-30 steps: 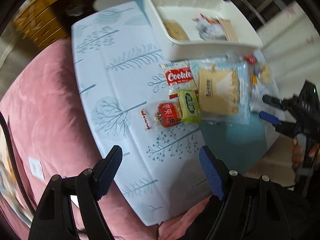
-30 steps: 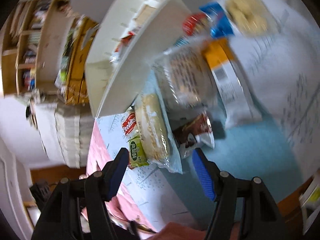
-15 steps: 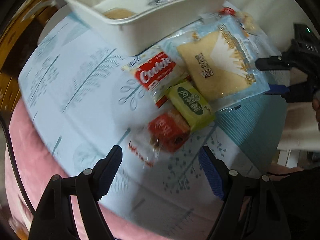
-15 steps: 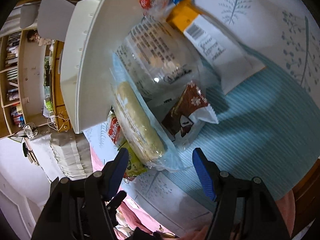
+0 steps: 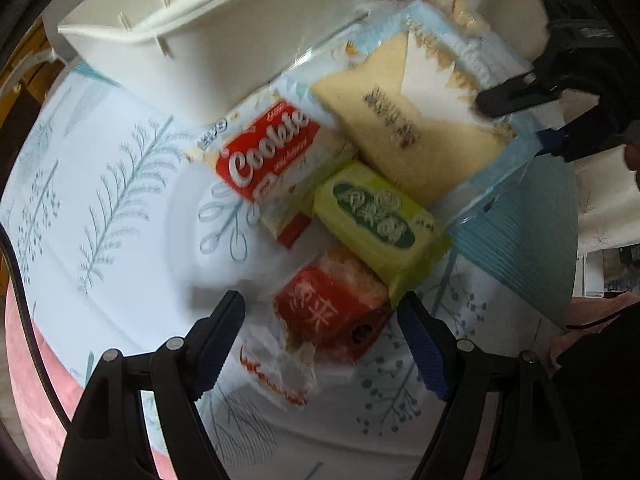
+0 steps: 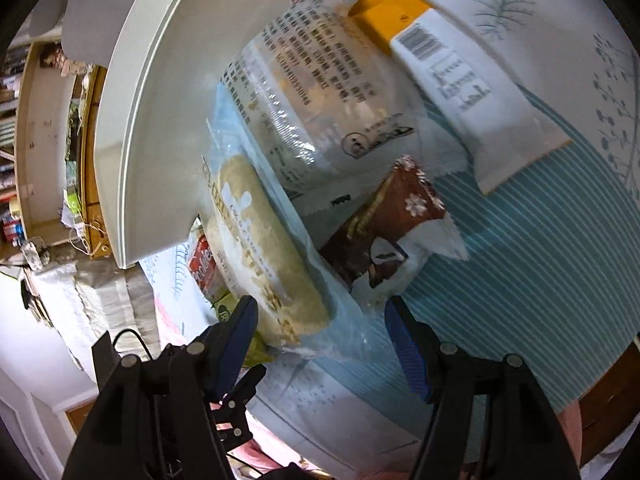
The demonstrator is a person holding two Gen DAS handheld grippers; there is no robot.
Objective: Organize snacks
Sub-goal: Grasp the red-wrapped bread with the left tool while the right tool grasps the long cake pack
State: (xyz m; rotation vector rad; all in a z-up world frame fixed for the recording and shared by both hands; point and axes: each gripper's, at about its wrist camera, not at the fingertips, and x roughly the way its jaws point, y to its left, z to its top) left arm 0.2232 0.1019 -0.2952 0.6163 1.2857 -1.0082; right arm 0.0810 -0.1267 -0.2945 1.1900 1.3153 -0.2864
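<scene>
Snacks lie in a heap on the patterned tablecloth (image 5: 120,184) in front of a white basket (image 5: 240,40). My left gripper (image 5: 322,340) is open and points down, and a red packet (image 5: 332,308) lies between its fingers, untouched. Beyond it are a green packet (image 5: 380,220), a red Cookie pack (image 5: 268,156) and a sandwich pack (image 5: 416,132). My right gripper (image 6: 320,336) is open and straddles the near end of the sandwich pack (image 6: 272,264), with a brown packet (image 6: 392,224) just beyond. It also shows in the left wrist view, the right gripper (image 5: 524,118) at the pack's far corner.
A large clear bag with printed text (image 6: 320,92) and a white and orange pack (image 6: 472,92) lie against the basket (image 6: 160,100). A pink cushion (image 5: 32,380) borders the table's edge. Shelves (image 6: 36,120) stand beyond the basket.
Both grippers have come down close to the snacks. The left one has rolled and now has the red packet between its fingers. The right one has closed in on the sandwich pack's end.
</scene>
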